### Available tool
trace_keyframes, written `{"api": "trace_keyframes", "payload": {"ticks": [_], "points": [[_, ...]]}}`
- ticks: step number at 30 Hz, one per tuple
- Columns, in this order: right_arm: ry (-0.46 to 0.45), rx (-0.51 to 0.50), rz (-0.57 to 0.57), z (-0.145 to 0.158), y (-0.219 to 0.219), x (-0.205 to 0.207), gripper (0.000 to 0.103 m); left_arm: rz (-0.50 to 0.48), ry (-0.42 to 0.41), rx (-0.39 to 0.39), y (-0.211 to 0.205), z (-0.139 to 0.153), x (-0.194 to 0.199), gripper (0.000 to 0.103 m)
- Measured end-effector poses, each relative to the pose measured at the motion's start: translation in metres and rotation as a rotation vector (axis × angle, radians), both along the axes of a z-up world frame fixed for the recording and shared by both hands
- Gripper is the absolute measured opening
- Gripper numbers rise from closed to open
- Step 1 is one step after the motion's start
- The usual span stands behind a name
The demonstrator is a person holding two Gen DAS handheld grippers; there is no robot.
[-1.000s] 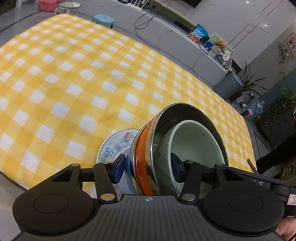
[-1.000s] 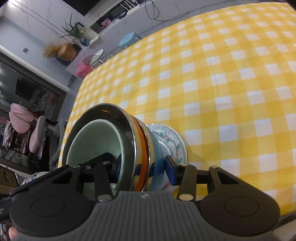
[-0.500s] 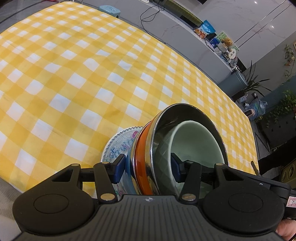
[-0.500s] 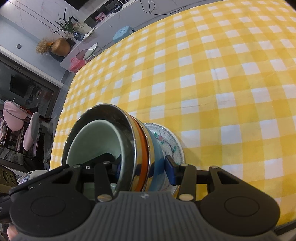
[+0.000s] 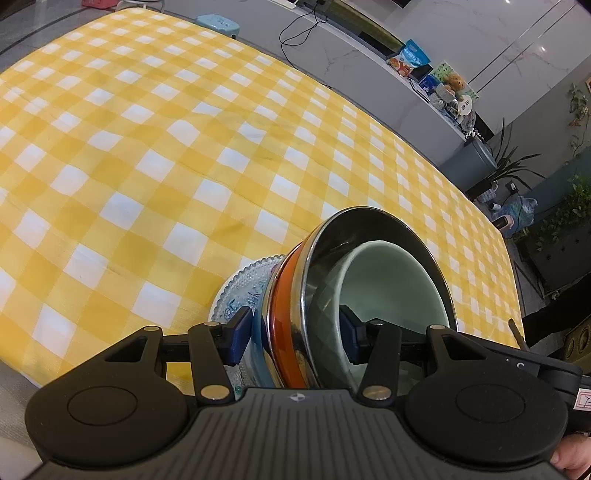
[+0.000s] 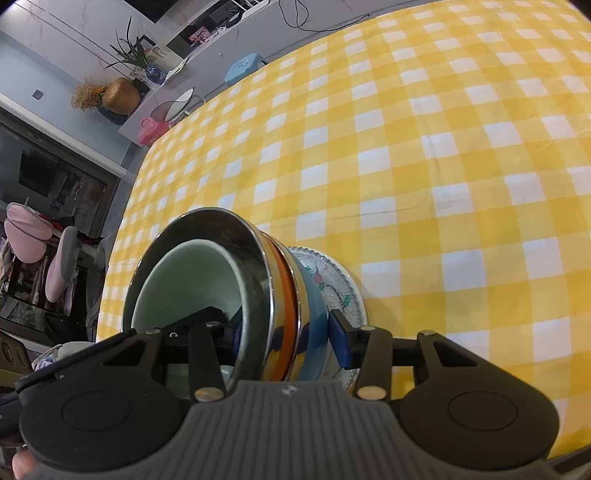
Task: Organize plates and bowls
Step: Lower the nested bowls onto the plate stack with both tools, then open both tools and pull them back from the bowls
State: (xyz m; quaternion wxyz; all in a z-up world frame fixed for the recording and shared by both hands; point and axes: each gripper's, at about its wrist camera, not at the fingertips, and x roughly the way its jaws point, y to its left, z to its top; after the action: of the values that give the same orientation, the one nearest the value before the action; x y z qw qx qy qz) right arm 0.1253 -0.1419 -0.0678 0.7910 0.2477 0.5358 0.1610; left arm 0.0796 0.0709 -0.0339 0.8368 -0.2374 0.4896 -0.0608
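Note:
A nested stack is clamped from two sides, with a pale green bowl (image 5: 391,280) inside a steel bowl (image 5: 314,295). Under these come an orange bowl (image 5: 284,317), a blue bowl (image 6: 314,321) and a patterned glass plate (image 5: 240,291) at the bottom. My left gripper (image 5: 293,338) is shut on the stack, one pad under the plate and one inside the green bowl. My right gripper (image 6: 284,336) grips the opposite side in the same way. I cannot tell whether the plate touches the yellow checked tablecloth (image 5: 147,147).
The checked cloth covers the whole table, whose near edge (image 5: 22,373) is close below the stack. Beyond the far edge are a blue stool (image 5: 218,24), a white counter with packets (image 5: 413,59) and potted plants (image 5: 517,162). A thumb (image 5: 570,459) shows at the lower right.
The stack stays clamped in both grippers. The view of the table behind it has shifted a little, and nothing was let go.

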Motion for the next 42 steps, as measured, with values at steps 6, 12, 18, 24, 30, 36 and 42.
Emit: {"api": "trace_keyframes", "payload": {"ticks": [6, 12, 18, 24, 30, 36, 42], "points": [[-0.048, -0.018, 0.0, 0.01, 0.0, -0.001, 0.057, 0.029, -0.009, 0.002, 0.004, 0.001, -0.003, 0.064], [-0.085, -0.038, -0.002, 0.019, -0.001, -0.005, 0.062, 0.039, -0.068, 0.001, 0.006, 0.017, -0.011, 0.073], [-0.156, -0.084, 0.0, 0.04, -0.004, -0.022, 0.065, 0.042, -0.188, 0.101, -0.002, 0.052, -0.032, 0.073], [-0.282, -0.179, -0.006, 0.072, -0.01, -0.054, 0.069, 0.013, -0.34, 0.281, -0.023, 0.093, -0.069, 0.072], [-0.391, -0.257, -0.016, 0.096, -0.018, -0.095, 0.072, -0.029, -0.455, 0.435, -0.05, 0.115, -0.109, 0.073], [-0.479, -0.315, -0.021, 0.11, -0.022, -0.137, 0.078, -0.048, -0.499, 0.516, -0.065, 0.12, -0.143, 0.073], [-0.535, -0.339, -0.022, 0.108, -0.022, -0.173, 0.081, -0.016, -0.496, 0.536, -0.064, 0.116, -0.162, 0.073]]}}
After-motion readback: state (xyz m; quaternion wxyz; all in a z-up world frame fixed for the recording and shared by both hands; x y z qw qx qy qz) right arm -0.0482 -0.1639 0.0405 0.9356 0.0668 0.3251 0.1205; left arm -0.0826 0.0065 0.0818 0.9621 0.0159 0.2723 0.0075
